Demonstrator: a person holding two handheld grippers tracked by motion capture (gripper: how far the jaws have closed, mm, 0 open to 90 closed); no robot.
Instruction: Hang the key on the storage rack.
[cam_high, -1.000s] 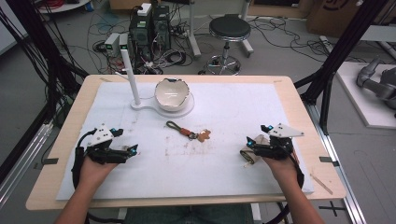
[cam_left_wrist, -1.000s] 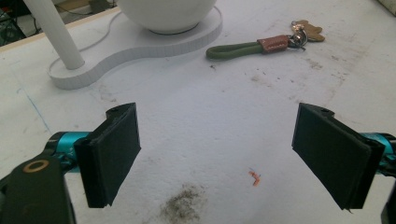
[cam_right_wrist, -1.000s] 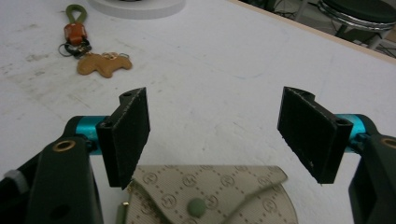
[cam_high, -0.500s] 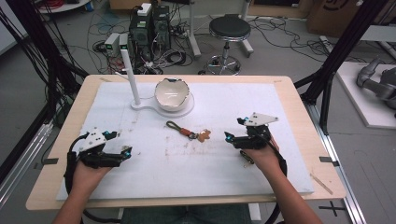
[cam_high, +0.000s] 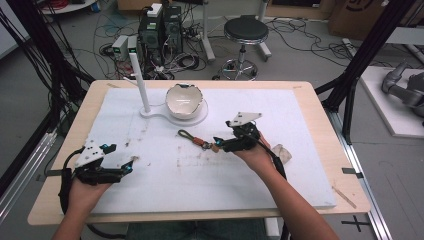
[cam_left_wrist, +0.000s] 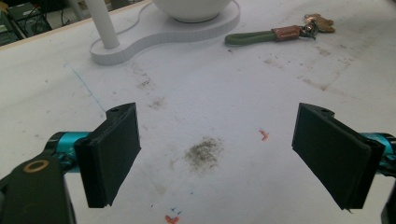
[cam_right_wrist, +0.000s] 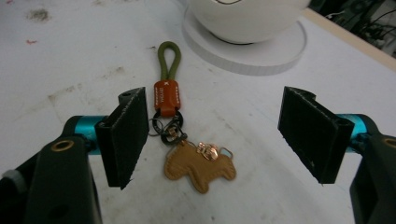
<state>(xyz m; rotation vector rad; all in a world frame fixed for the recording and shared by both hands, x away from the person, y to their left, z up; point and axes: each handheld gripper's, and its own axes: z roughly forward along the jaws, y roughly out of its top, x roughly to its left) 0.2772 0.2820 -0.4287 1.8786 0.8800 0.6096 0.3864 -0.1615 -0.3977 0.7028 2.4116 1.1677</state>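
A keychain (cam_high: 200, 141) lies mid-table: green cord loop, orange leather tab, metal rings and a tan leather charm (cam_right_wrist: 198, 165). My right gripper (cam_high: 218, 143) is open at the keychain's right end. In the right gripper view the rings and charm lie between the wide-apart jaws of the right gripper (cam_right_wrist: 219, 140), close to the left jaw. My left gripper (cam_high: 131, 165) rests open near the front left, over bare stained mat and far from the keychain (cam_left_wrist: 280, 33). Nothing sits between the jaws of the left gripper (cam_left_wrist: 233, 154).
A white bowl (cam_high: 184, 100) sits on a flat white stand (cam_high: 155, 114) with an upright post (cam_high: 140, 80), just behind the keychain. A small pale object (cam_high: 281, 152) lies by my right forearm. A stool and computers stand on the floor beyond the table.
My right gripper has moved left across the mat from the right side to the keychain's charm end. The left gripper shifted slightly left and toward the front edge.
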